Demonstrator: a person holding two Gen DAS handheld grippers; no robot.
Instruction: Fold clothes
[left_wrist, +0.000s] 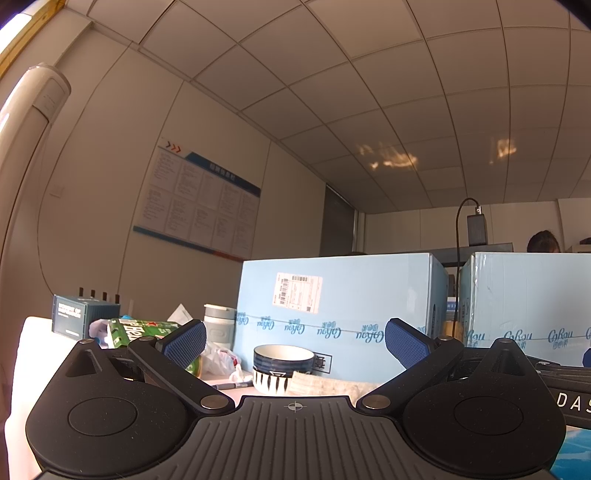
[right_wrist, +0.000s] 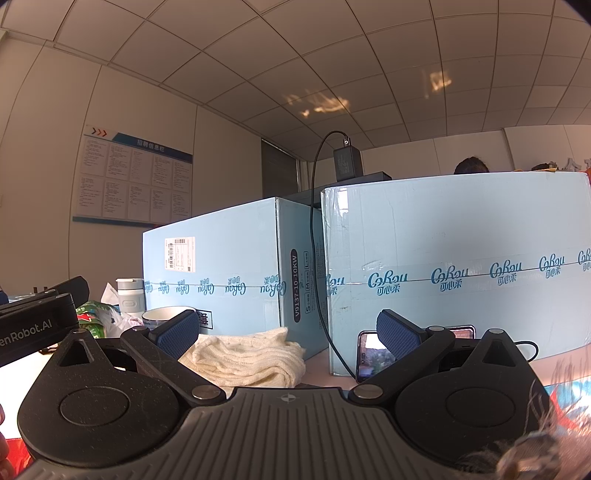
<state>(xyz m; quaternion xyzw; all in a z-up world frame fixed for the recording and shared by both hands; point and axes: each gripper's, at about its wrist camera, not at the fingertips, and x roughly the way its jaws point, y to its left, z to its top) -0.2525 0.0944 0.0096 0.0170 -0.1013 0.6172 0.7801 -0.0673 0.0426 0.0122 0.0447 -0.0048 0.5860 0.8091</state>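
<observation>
Cream knit garment (right_wrist: 245, 356) lies bunched in loose layers on the worktop (right_wrist: 317, 363) against the pale blue boxes (right_wrist: 221, 258), seemingly not yet neatly folded, while left gripper (left_wrist: 294, 345) and right gripper (right_wrist: 286, 338) both hover wide and empty.

Blue boxes (right_wrist: 454, 266) wall off front; cream knit (right_wrist: 247, 356), bowl (left_wrist: 283, 360) crowd tabletop between.
</observation>
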